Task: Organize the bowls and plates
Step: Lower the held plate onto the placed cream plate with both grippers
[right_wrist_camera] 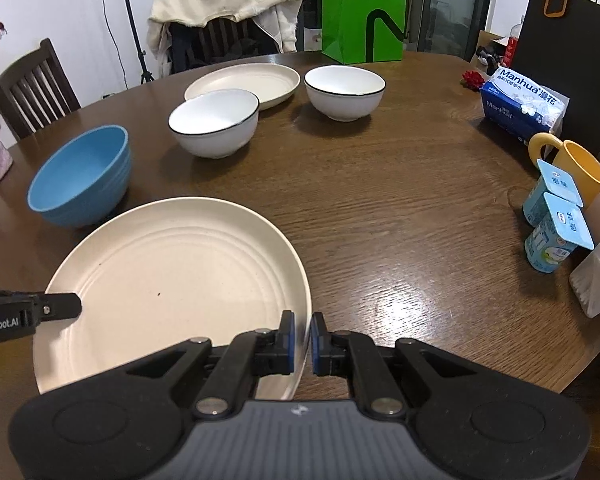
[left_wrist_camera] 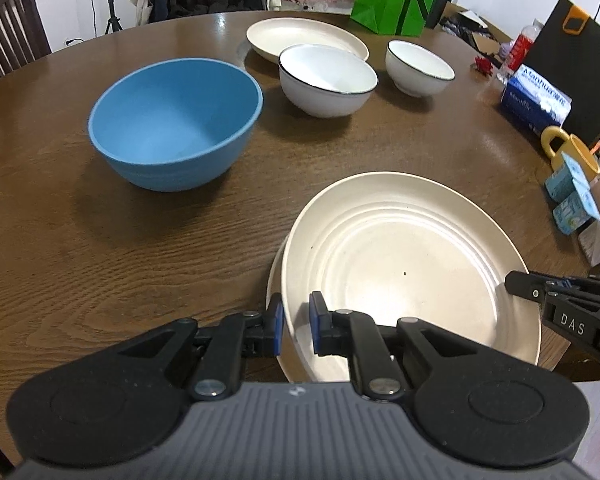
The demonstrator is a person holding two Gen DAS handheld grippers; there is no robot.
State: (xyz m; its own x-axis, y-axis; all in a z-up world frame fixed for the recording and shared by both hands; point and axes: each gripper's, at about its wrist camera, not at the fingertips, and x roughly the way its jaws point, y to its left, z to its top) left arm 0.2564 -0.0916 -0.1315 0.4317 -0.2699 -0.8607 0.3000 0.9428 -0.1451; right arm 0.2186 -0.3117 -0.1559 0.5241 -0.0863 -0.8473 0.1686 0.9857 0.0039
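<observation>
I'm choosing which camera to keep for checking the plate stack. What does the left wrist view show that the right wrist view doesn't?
Left wrist only: a second plate edge under the held plate.
Right wrist only: both yogurt cups' lids and a clear box.
Both: each tool, left tool and right tool, shut on the held plate's rim; blue bowl; two white bowls; far plate.

The round dark wooden counter (right_wrist_camera: 400,216) shows open grain under a glossy varnish. The cream ridged plate (right_wrist_camera: 172,280) looks matt plastic, as does the blue bowl (left_wrist_camera: 176,124). The two white black-rimmed bowls (right_wrist_camera: 214,124) look glazed and shiny. The green carrier bag (right_wrist_camera: 362,12) is smooth paper.
</observation>
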